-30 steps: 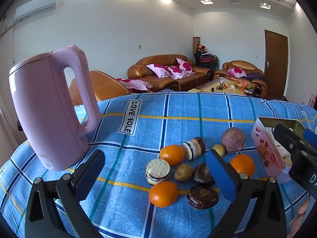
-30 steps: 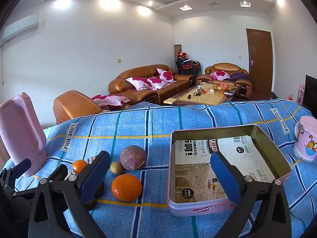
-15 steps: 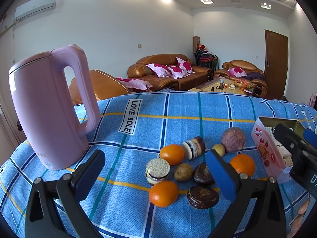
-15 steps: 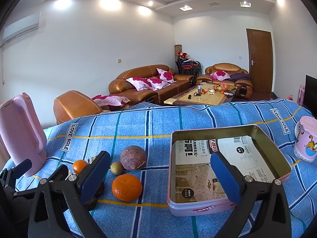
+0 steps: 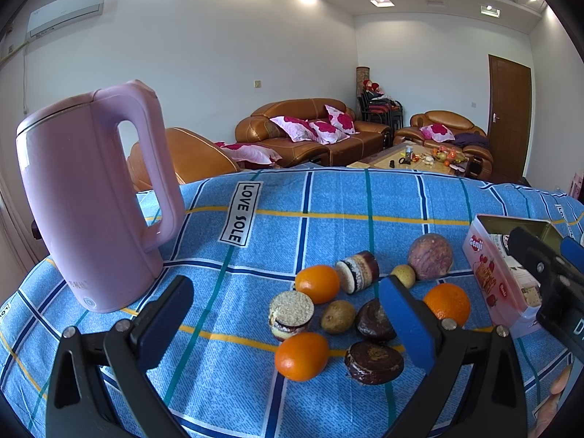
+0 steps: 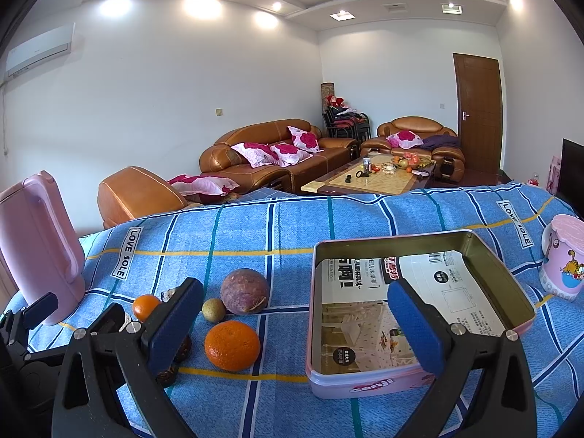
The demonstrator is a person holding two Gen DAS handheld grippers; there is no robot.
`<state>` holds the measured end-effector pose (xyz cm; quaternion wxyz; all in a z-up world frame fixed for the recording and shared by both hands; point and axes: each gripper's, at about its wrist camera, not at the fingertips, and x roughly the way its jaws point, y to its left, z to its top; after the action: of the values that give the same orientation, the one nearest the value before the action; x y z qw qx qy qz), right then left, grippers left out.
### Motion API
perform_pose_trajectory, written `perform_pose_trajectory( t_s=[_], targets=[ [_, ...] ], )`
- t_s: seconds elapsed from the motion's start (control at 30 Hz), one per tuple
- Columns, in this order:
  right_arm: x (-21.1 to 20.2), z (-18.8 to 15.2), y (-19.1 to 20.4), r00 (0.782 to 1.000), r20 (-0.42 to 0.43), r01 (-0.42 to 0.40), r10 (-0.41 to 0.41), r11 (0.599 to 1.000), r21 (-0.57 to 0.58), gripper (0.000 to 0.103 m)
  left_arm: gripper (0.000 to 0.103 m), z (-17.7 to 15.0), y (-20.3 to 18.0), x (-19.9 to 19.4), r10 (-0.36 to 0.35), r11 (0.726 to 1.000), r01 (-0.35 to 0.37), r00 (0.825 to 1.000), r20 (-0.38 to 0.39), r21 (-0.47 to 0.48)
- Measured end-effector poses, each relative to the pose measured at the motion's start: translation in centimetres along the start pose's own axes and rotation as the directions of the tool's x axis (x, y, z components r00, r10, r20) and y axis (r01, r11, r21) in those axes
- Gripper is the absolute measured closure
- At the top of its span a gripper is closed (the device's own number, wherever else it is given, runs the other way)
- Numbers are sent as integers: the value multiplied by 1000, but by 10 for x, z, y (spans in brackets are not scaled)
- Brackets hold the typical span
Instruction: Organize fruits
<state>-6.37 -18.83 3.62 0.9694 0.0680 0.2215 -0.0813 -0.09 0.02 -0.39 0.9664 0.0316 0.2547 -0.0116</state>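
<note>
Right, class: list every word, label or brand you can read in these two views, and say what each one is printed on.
"LOVE SOLE": white label on the blue tablecloth, repeated near its right edge.
"Genji": side of the pink tin.
Paper sheet inside the tin: Chinese print and a barcode, too small to read.
Pink kettle: small mark near the base, too blurred to read.
Cartoon cup: a picture, no legible words.

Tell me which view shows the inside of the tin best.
The right wrist view. There the tin lies open toward the camera, its printed paper lining visible and no fruit in it, though the right hand-held gripper covers part. The left wrist view shows only its pink end wall and a sliver of rim.
</note>
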Motion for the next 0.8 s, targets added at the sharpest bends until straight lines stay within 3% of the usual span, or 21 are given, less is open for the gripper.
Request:
perform_pose_trajectory(
  t_s=[0.67, 0.73, 0.8],
  targets=[
    [-1, 2, -4, 1000, -4, -2, 2, 1000, -9, 2, 0, -6, -1, 3, -2, 1000, 1, 1000, -15, -8],
    [-1, 3, -6, 1000, -6, -5, 5, 1000, -5, 5, 0, -6, 0, 2, -3, 1000, 2, 1000, -19, -12],
    [0, 3, -7, 1000, -13, -12, 12, 1000, -3, 18, 0, -6, 0, 1, -3, 1000, 2, 1000, -24, -16]
  ],
)
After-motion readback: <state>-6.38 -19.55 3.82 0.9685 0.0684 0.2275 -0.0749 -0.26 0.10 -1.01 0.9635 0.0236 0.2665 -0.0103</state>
